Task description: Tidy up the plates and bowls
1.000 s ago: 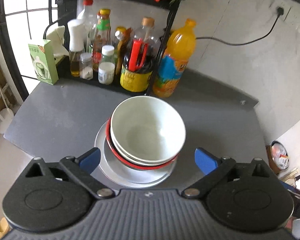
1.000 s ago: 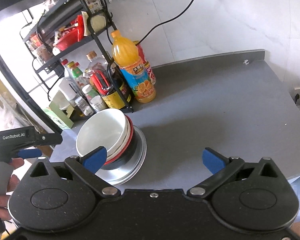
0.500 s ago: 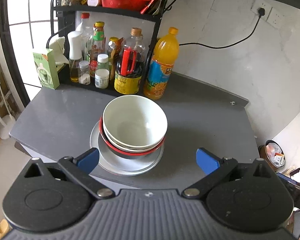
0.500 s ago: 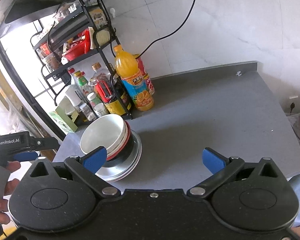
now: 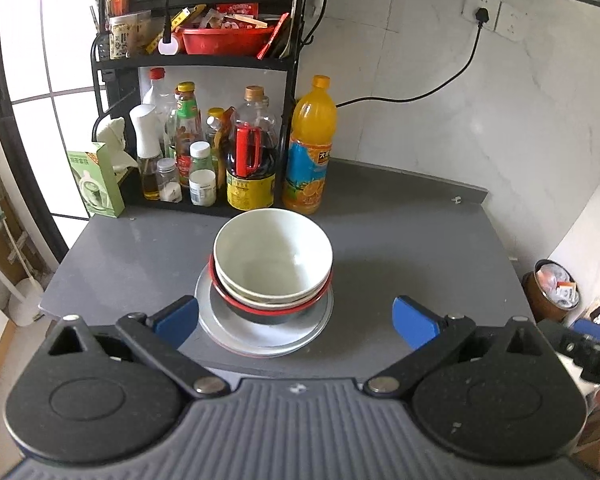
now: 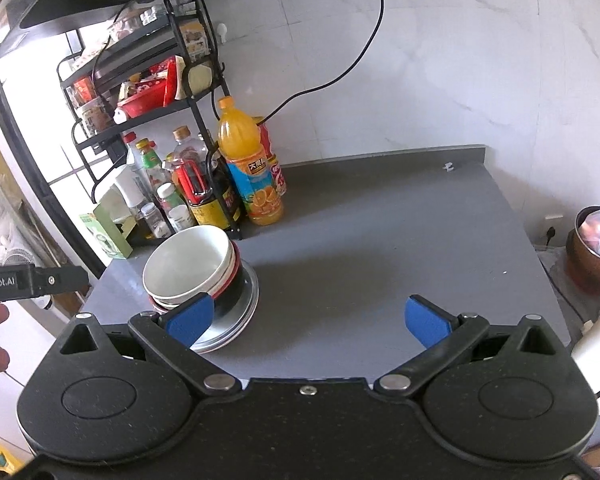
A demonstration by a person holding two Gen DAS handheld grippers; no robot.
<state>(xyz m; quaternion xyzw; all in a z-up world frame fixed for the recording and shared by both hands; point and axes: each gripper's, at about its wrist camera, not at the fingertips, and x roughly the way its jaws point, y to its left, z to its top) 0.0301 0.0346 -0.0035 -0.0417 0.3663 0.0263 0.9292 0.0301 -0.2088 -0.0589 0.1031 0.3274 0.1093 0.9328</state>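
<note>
One stack on the tabletop: two white bowls, one red-rimmed bowl, one metal plate. Left claw and right claw both spread wide, holding nothing.

Stack contents: two white ceramic bowls, one red-rimmed black bowl, two round metal plates. Far left: one orange juice bottle.

white bowls sit nested upright, the top one empty, inside a red-rimmed black bowl. that stack stands on silver plates near the front left of the grey bench.
</note>
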